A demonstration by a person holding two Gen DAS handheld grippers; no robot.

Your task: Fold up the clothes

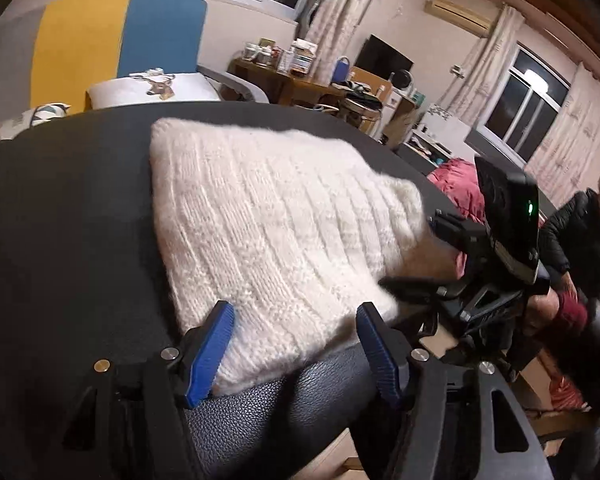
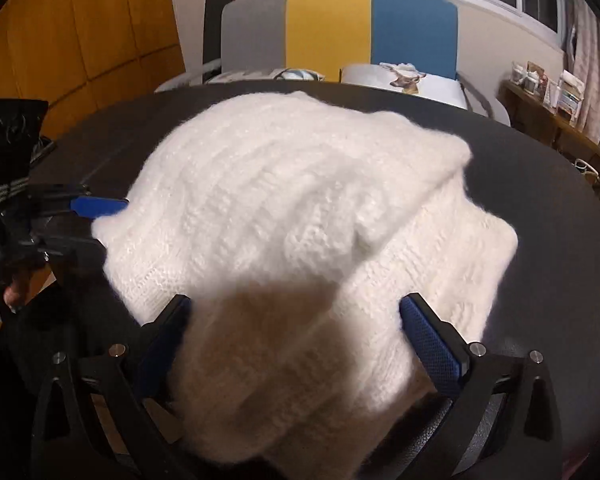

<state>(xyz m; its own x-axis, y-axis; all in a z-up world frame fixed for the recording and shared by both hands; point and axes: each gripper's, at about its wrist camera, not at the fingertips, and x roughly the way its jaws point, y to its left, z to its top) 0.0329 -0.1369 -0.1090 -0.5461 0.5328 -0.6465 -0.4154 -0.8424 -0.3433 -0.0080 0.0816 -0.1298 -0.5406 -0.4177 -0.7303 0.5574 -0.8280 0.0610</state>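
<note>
The left gripper stands with its blue-padded jaws well apart, the near hem corner of the white knitted sweater lying between them; the pads do not appear to press on the wool. The right gripper is likewise spread wide, with a fluffy fold of the same sweater bulging up between its fingers and no clamping visible.

The sweater lies partly folded on the dark table, one flap turned over the body, its near end hanging a little over the padded table edge toward the grippers. It looks thick, soft and light, with a fuzzy, loose knit. Judging by that, it will sag and stretch if lifted by a single layer, and the fuzz may snag on the ribbed pads. The safer hold is probably at the ribbed hem or a doubled corner, both corners taken together, so the fold travels evenly.

Around the sweater, bare dark tabletop shows on both sides and beyond, which leaves room to carry the near end forward. The far rim of the table sits close to a chair with grey, yellow and blue panels and white cushions. To the right, a pink garment lies near the rim, and a seated person is beyond it.
</note>
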